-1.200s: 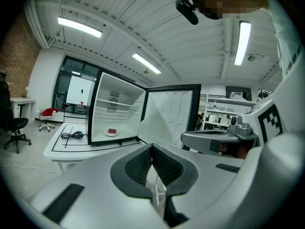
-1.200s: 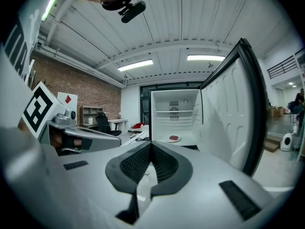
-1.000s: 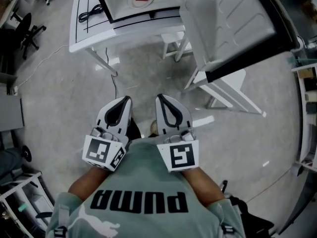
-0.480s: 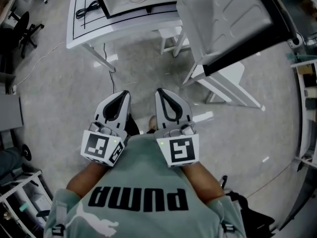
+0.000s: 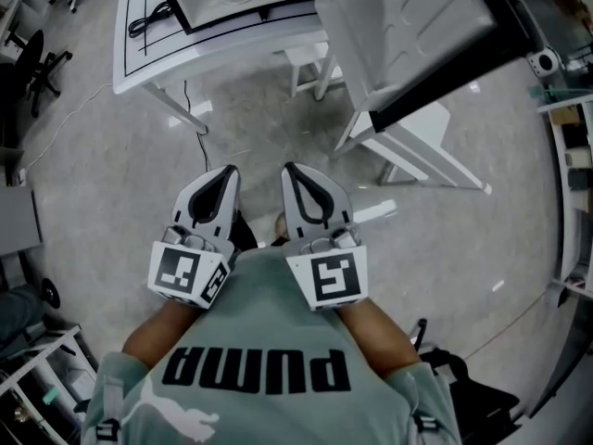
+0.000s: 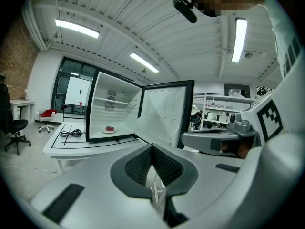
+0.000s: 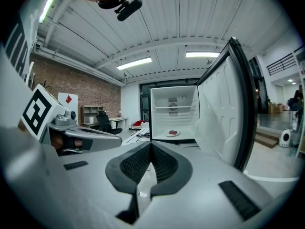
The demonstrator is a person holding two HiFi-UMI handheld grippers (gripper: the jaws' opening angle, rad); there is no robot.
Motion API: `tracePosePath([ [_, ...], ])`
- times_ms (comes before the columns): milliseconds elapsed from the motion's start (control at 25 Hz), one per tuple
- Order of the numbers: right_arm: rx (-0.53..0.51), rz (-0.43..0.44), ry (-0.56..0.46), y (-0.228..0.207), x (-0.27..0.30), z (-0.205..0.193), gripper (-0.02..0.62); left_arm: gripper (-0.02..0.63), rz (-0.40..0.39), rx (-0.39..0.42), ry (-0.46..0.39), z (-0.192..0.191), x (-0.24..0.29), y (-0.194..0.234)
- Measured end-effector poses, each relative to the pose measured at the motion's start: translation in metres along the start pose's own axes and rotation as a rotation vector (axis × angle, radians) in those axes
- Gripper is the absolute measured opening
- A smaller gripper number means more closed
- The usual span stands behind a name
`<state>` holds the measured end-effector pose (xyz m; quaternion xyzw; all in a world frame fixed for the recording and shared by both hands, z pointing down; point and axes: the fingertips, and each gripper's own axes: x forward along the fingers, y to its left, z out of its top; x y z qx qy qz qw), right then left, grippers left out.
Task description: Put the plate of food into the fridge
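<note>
The plate of food (image 7: 172,133), a small round dish carrying a red lump, is sitting on the smooth white floor of the fridge (image 7: 174,106), straight ahead of both claws and well apart, neither clearly nearer. The left claw (image 6: 152,147) and right claw (image 7: 151,144) are clenching on nothing, ribbed black pads (image 7: 136,163) touching, while the moulded door (image 7: 221,113) is standing open.

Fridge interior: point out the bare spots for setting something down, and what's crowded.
The fridge floor is bare either side of the plate; the wire shelf above looks empty. The table strip before the fridge is free; its left end holds a cable.
</note>
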<state>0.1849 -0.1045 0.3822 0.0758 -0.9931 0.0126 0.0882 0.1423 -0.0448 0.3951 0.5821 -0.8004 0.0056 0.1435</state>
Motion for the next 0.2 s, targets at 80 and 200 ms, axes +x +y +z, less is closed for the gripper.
tracePosePath([
  [80, 0.007, -0.002, 0.000, 0.0013, -0.0016, -0.0012, 0.003, 0.005, -0.004, 0.001, 0.000, -0.0014, -0.0008, -0.0013],
  [200, 0.011, -0.001, 0.000, 0.0035, -0.0033, -0.0033, 0.005, 0.006, -0.008, 0.004, 0.001, -0.0035, -0.0025, -0.0027],
])
